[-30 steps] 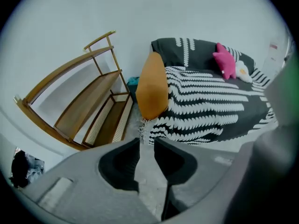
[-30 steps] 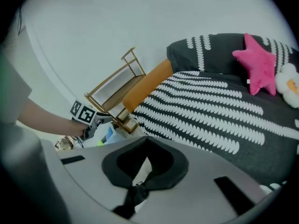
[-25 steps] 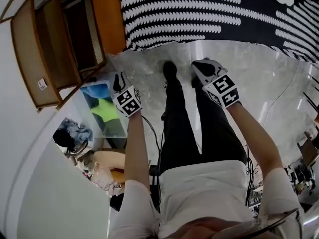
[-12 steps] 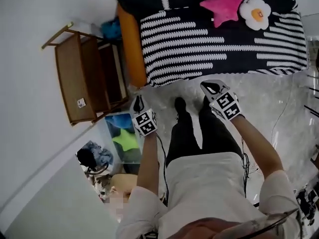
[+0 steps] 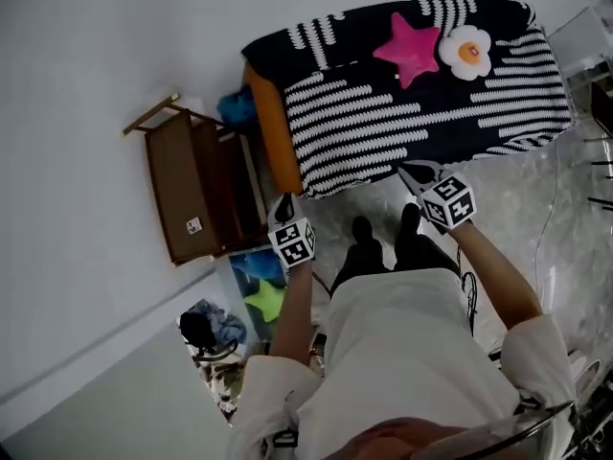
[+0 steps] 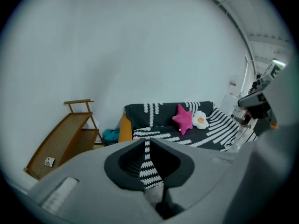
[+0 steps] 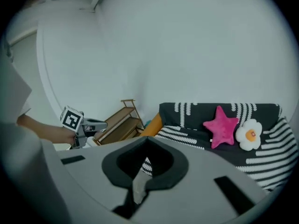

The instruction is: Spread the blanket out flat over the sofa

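A black blanket with white stripes (image 5: 421, 103) lies spread over the seat and back of the sofa; it also shows in the left gripper view (image 6: 219, 129) and the right gripper view (image 7: 196, 136). My left gripper (image 5: 281, 204) hangs in the air over the floor, short of the sofa's left front corner. Its jaws are closing to a narrow slit (image 6: 147, 141) with nothing between them. My right gripper (image 5: 414, 172) hovers just before the sofa's front edge, with its jaws together (image 7: 146, 139) and empty. Neither gripper touches the blanket.
A pink star cushion (image 5: 412, 48) and a white flower cushion (image 5: 467, 51) rest against the sofa back. The orange sofa arm (image 5: 273, 137) shows at the left, with a wooden rack (image 5: 206, 195) leaning beside it. A blue and green mat (image 5: 261, 281) and a bag (image 5: 206, 329) lie on the floor behind.
The sofa has drawn away from me: it was close and cropped, now all of it shows. Both grippers, which stayed empty, now sit farther from its front edge.
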The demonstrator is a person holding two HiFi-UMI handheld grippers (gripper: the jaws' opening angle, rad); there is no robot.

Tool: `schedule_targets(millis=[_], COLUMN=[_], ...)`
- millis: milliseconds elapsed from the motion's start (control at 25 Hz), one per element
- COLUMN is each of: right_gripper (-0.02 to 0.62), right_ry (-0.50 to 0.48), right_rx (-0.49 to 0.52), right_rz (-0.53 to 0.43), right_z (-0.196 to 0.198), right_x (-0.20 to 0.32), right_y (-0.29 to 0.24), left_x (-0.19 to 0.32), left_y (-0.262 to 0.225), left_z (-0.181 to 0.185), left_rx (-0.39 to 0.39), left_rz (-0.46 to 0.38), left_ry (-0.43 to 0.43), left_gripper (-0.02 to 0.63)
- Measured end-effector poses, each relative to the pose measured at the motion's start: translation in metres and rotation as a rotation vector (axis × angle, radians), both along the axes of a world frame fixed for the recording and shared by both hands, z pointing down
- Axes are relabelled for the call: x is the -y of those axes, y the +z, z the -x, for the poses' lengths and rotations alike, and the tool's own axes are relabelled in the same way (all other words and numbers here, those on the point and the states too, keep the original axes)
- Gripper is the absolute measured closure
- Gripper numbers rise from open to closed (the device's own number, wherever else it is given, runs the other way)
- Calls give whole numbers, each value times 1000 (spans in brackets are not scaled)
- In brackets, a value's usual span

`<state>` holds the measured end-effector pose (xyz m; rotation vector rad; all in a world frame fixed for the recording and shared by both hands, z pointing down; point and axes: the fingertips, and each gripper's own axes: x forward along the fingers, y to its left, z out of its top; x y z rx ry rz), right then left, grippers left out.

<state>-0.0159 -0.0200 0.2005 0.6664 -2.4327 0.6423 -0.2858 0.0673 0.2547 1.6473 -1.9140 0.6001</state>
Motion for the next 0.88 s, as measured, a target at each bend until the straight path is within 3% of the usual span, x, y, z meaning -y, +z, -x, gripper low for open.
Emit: schedule_targets(millis=[400,880], right_gripper=[594,594], right_ry=[112,149], right_rx=[43,138], right_rz=[-146,-244], right_z=[-29,-85], right_x=[-2,-5], right_y=[-95,-165], left_x=[9,23], left_y=[-99,-208], left_z=[-39,-107], left_rx=[-57,-123], left_rz=[-122,-294], left_ry=[175,317], left_gripper=[578,588])
